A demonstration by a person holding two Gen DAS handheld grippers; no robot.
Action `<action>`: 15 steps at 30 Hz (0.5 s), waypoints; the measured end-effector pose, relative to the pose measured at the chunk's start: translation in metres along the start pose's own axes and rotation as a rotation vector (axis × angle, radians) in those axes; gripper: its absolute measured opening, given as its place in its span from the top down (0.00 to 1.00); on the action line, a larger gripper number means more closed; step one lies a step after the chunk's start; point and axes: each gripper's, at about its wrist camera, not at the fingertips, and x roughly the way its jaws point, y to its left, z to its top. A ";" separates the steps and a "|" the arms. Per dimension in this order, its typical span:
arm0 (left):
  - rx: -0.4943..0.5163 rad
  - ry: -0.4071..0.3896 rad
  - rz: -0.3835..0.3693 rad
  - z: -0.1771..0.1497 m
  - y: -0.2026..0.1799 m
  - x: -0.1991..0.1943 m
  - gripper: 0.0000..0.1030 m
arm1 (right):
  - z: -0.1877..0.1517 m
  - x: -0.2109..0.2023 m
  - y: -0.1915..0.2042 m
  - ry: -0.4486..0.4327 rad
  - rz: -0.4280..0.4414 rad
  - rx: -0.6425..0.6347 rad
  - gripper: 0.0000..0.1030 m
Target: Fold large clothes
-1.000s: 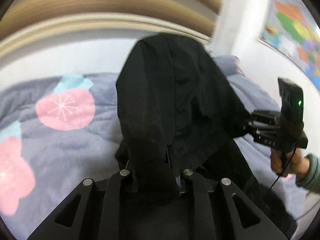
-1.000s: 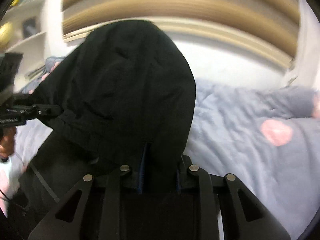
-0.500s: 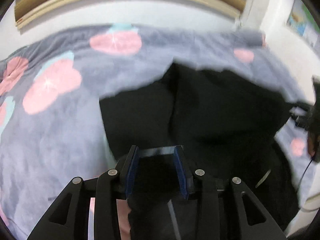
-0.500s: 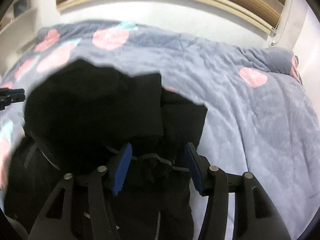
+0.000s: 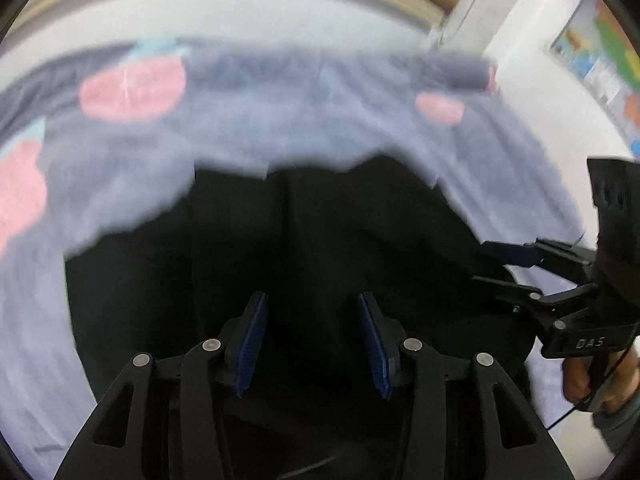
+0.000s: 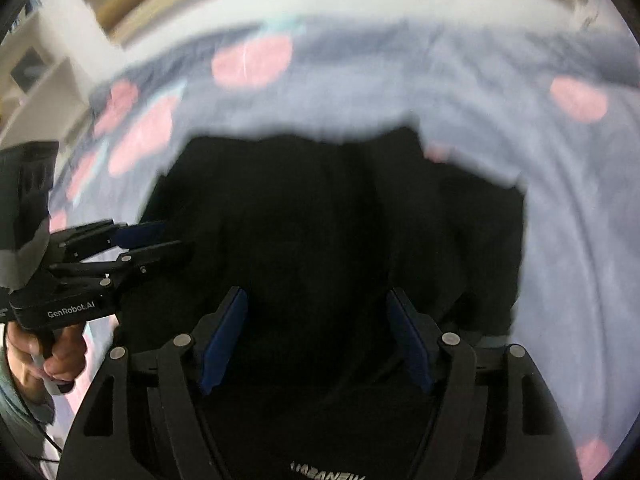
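Observation:
A large black garment lies on the bed, filling the lower middle of both views; it also shows in the right wrist view. My left gripper is open above it, its blue pads apart with nothing between them. My right gripper is open too, wide, over the same garment. In the left wrist view the right gripper shows at the right edge, open. In the right wrist view the left gripper shows at the left, open. Both views are blurred.
The bed carries a grey-blue duvet with pink fruit prints; it also shows in the right wrist view. A wooden headboard and white wall lie beyond. A coloured map hangs on the right wall. Shelves stand at the left.
Both grippers held the garment up one second ago, then let it go. The garment now lies on the bed, and both grippers have opened wider and drawn back a little.

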 end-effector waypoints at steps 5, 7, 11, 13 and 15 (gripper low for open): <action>-0.050 0.089 0.004 -0.060 0.011 0.038 0.54 | -0.043 0.053 -0.001 0.085 -0.002 0.015 0.29; -0.048 0.071 0.022 -0.066 0.009 0.041 0.54 | -0.045 0.055 -0.002 0.074 -0.007 0.014 0.29; -0.061 0.044 0.012 -0.060 0.007 0.022 0.54 | -0.043 0.031 -0.014 0.083 0.054 0.075 0.29; -0.060 0.011 0.013 -0.059 0.007 -0.001 0.54 | -0.047 0.011 -0.027 0.064 0.089 0.124 0.29; -0.066 -0.025 0.020 -0.061 0.009 -0.023 0.54 | -0.049 -0.010 -0.040 0.029 0.083 0.164 0.29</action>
